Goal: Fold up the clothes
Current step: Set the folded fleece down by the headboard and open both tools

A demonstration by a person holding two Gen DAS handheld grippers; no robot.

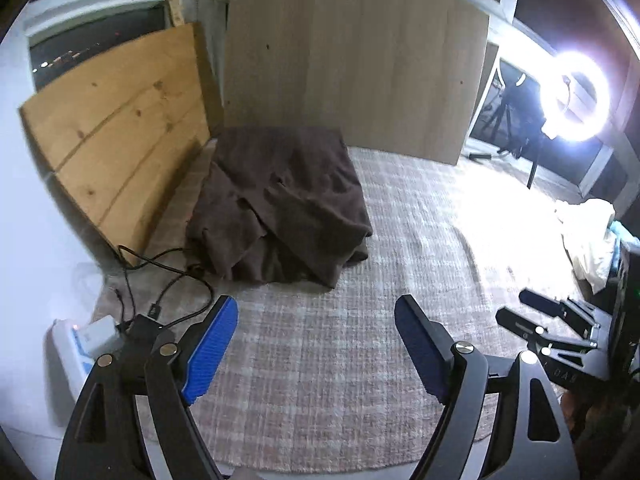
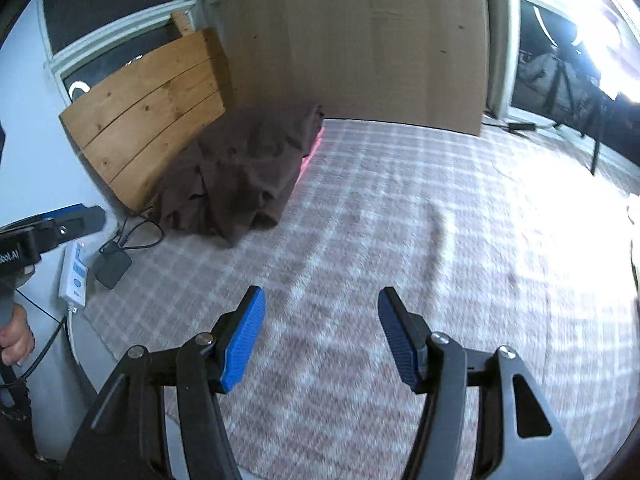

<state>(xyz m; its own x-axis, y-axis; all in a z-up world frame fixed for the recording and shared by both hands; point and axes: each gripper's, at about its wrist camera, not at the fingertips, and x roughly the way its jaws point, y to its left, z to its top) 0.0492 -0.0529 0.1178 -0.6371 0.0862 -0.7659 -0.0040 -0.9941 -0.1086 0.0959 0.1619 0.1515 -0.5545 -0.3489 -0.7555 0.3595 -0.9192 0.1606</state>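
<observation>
A dark brown garment lies in a folded pile on the plaid rug, at the far left by the wooden boards; it also shows in the right wrist view. My left gripper is open and empty, above the rug, short of the pile. My right gripper is open and empty over the rug, to the right of the pile. The right gripper also shows at the right edge of the left wrist view. A pile of white clothes lies at the far right.
A pine board and a pale panel lean against the wall behind the pile. A power strip, black adapter and cables lie at the rug's left edge. A bright ring light stands at the right.
</observation>
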